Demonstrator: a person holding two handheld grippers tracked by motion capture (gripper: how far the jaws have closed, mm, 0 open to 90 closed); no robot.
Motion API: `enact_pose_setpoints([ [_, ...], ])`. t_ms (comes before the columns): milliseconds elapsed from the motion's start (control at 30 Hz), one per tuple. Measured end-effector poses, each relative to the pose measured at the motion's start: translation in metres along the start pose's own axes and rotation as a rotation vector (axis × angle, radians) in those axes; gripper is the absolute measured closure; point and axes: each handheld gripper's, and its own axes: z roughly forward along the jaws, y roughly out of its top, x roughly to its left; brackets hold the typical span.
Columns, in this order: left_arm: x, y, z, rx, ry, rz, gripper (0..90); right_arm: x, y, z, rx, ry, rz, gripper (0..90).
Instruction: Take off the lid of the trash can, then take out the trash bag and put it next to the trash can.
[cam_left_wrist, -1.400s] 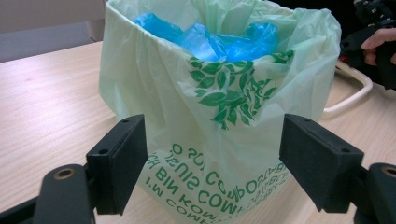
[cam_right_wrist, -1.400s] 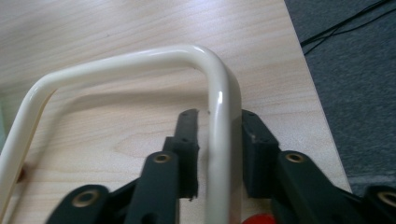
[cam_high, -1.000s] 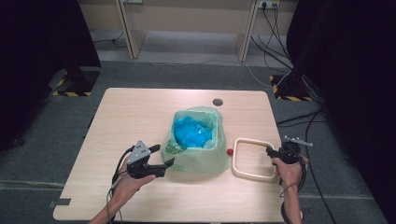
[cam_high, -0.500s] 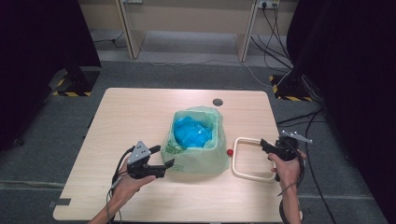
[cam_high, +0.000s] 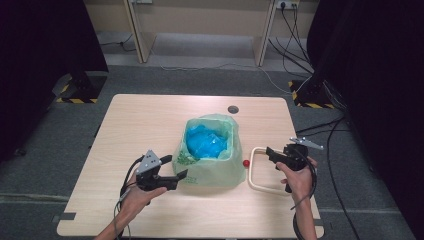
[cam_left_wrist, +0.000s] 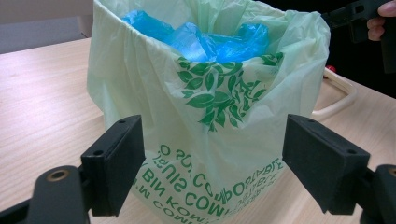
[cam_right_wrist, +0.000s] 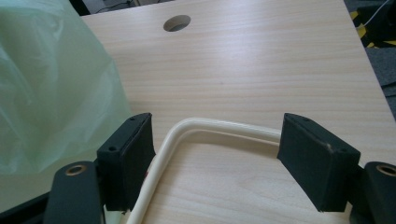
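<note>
Bin bag filled, unsealed. Left claw spread at bag; right claw just opened, clear of cream frame on table.

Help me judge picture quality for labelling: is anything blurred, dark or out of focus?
High view: soft, table evenly lit, surroundings dark. Left gripper view: green bag sharp, its black jaws slightly soft. Right gripper view: cream frame clear, the bag at the left edge blurred.
</note>
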Motion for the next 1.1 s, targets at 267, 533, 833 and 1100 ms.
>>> enact_pose_setpoints([
  [267, -0.001, -0.001, 0.0, 0.004, -0.003, 0.002, 19.4, 0.009, -0.002, 0.003, 0.017, 0.022, -0.013, 26.4],
  [533, -0.002, -0.001, -0.001, 0.002, -0.007, 0.001, 19.4, 0.018, -0.002, 0.005, 0.025, 0.037, -0.032, 26.3],
  [833, -0.004, 0.0, 0.004, 0.009, -0.013, 0.006, 19.0, 0.022, 0.002, 0.002, 0.008, 0.059, -0.027, 26.3],
  [1100, -0.01, 0.003, 0.01, 0.019, 0.008, 0.043, 19.3, 0.026, 0.003, 0.003, 0.014, 0.068, -0.026, 26.3],
])
